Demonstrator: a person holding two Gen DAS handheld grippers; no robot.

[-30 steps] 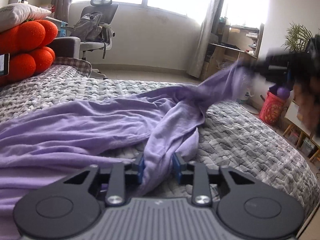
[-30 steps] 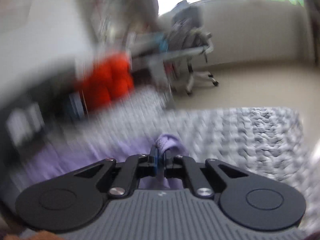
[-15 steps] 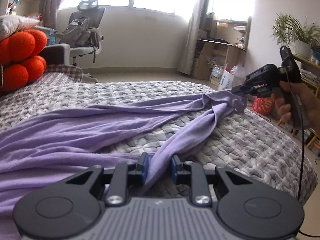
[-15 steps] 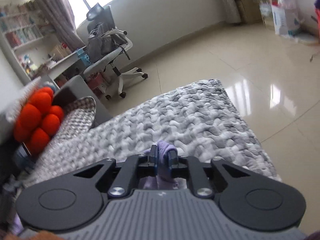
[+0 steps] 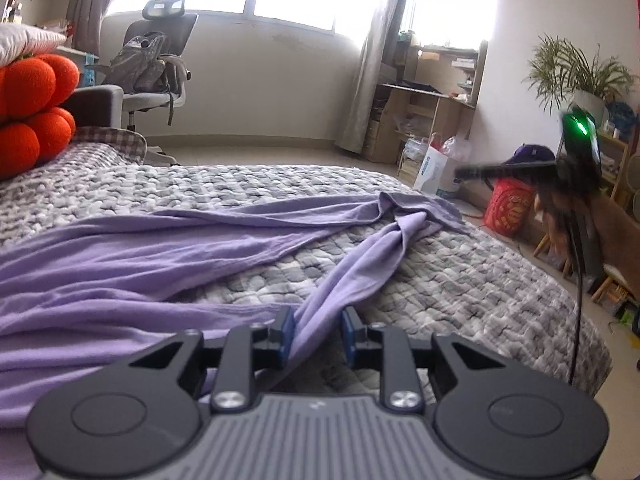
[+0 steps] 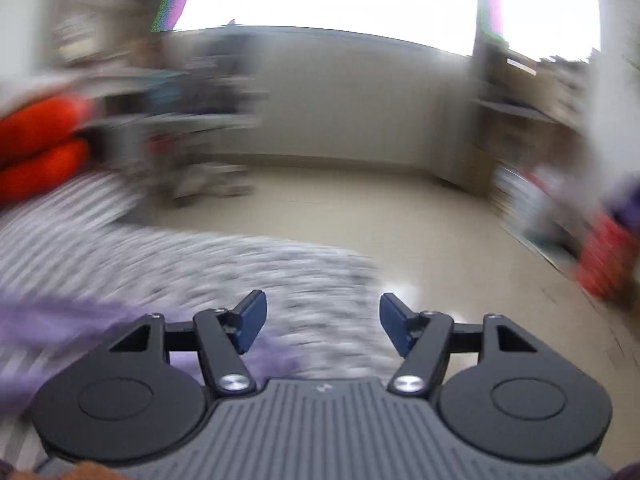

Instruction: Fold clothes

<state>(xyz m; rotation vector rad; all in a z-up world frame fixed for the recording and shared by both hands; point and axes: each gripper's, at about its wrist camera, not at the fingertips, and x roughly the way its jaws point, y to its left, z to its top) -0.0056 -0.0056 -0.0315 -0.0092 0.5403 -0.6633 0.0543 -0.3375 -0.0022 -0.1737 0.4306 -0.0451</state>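
- Now spread across the bed (image 5: 460, 280): purple garment (image 5: 120, 264), soft, thin, light, limp, likely to bunch and slide on the quilt.
- Left gripper (image 5: 316, 330) clenched on a twisted strand running toward 1 o'clock.
- Right gripper (image 6: 322, 322) released, jaws just been opening, nothing between them; cloth blurred at 9 o'clock.
- Best taken at hems or corners, such as the crumpled end (image 5: 412, 216) at 1 o'clock; pulled taut before folding.

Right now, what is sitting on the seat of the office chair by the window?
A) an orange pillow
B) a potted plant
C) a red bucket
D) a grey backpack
D: in the left wrist view, a grey backpack rests on the seat of the office chair, leaning against its backrest.
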